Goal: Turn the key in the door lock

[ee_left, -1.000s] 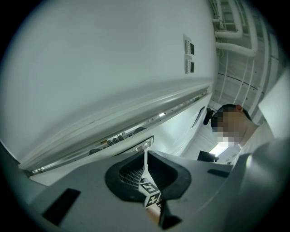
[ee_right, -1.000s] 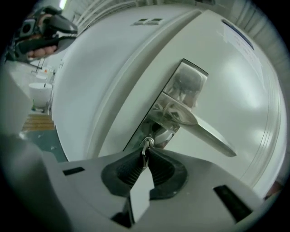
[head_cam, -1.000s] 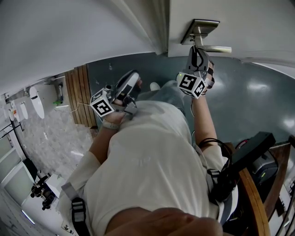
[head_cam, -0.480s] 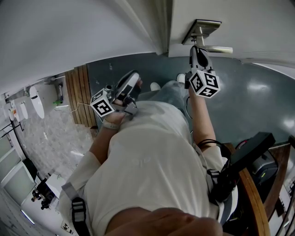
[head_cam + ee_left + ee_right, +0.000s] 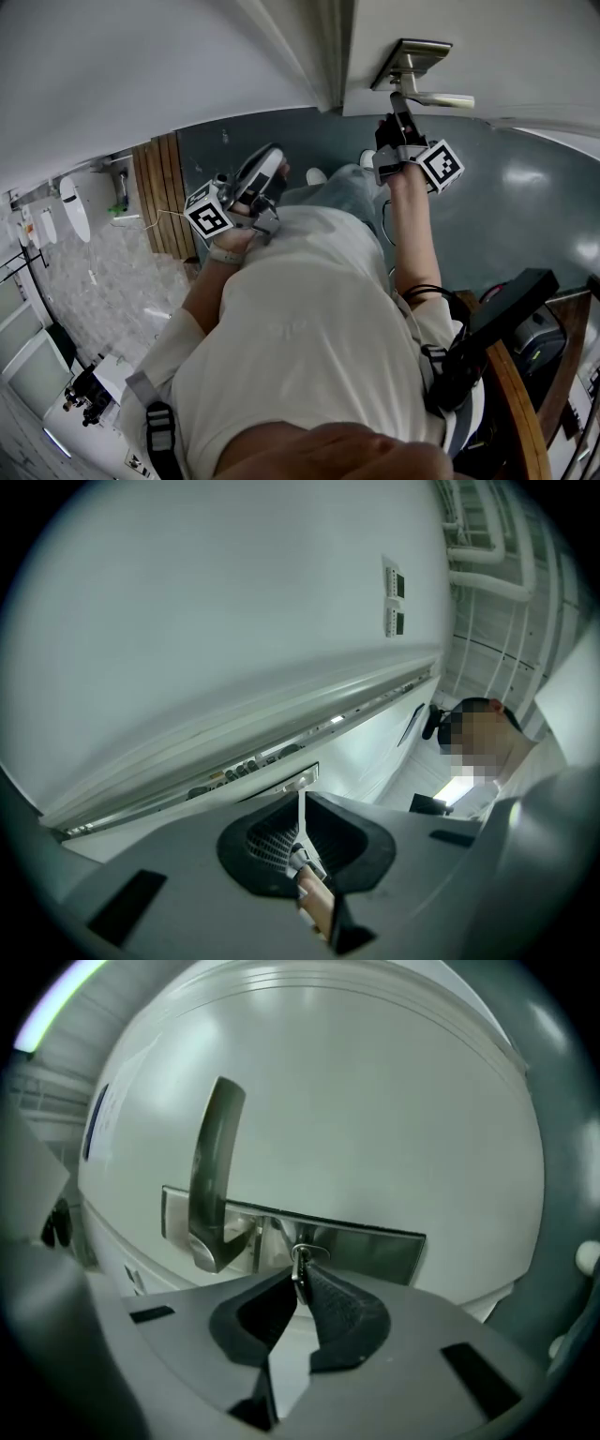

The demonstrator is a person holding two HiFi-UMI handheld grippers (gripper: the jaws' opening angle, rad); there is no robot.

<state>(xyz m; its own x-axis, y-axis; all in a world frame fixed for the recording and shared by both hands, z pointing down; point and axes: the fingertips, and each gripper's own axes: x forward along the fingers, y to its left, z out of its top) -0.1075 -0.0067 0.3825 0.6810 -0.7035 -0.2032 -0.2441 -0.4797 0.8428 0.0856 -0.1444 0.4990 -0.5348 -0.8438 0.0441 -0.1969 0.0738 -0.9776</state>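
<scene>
Two grippers show, yet only one works: the right gripper (image 5: 300,1279) has its jaws pinched tight on the single key (image 5: 301,1256). The key is seated in the lock plate (image 5: 366,1241) on the far door (image 5: 375,1101), just beside the one lever handle (image 5: 214,1166), and gripping it at the bow probably gives twisting leverage. The left gripper (image 5: 265,167) hangs near the person (image 5: 300,319), well left of the lock plate, jaws closed together with nothing I can make out between them, likely parked to stay clear.

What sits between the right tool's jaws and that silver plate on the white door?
A small metal key: in the right gripper view the right gripper's jaws grip it at the silver lock plate.
</scene>
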